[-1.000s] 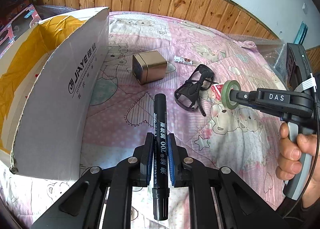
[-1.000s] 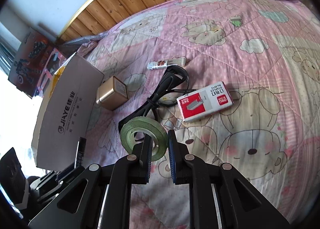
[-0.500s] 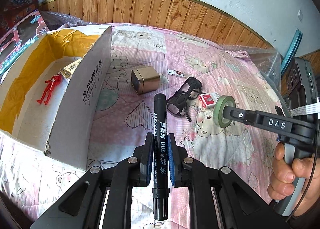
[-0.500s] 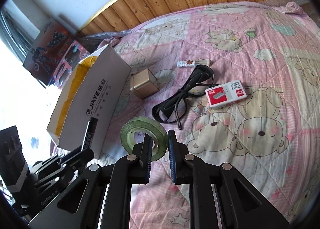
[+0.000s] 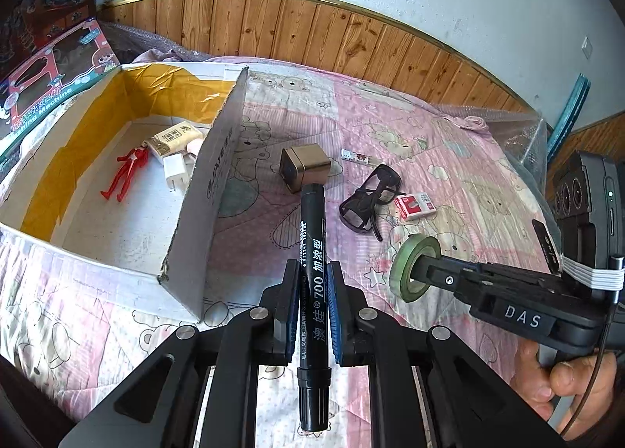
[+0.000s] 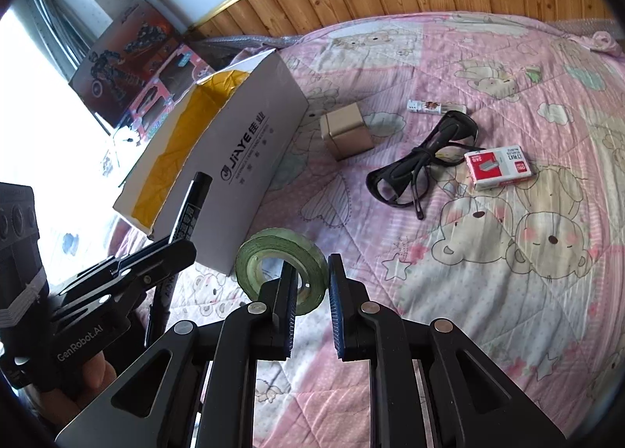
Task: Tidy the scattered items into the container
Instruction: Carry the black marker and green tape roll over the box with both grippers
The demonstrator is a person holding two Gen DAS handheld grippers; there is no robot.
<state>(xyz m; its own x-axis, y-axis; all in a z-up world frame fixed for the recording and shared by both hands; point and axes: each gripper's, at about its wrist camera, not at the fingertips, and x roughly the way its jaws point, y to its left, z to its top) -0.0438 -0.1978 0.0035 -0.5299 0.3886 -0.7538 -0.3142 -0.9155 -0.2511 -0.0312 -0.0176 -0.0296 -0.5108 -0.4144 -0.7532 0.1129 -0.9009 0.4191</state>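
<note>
My left gripper [image 5: 312, 276] is shut on a black marker [image 5: 312, 229] that points forward over the pink bedspread. It hangs right of the open cardboard box [image 5: 203, 182], near that box's front corner. My right gripper [image 6: 310, 272] is shut on the wall of a green tape roll [image 6: 273, 252], with one finger through its hole. In the left wrist view this tape roll [image 5: 406, 264] hangs just right of the marker. The right wrist view shows the left gripper [image 6: 172, 248] with the marker [image 6: 191, 209] beside the box [image 6: 254, 158].
A red figure [image 5: 127, 172], a tissue pack [image 5: 172, 137] and a white charger [image 5: 175, 174] lie in the box. On the bedspread lie a gold tin [image 6: 345, 131], black glasses [image 6: 422, 162], a staples box [image 6: 498, 166] and a small tube [image 6: 433, 107]. Toy boxes [image 5: 43, 96] stand at the left.
Both grippers have risen and drawn back from the bed's items, still holding the marker and the tape. The inside of the box has come into the left wrist view.
</note>
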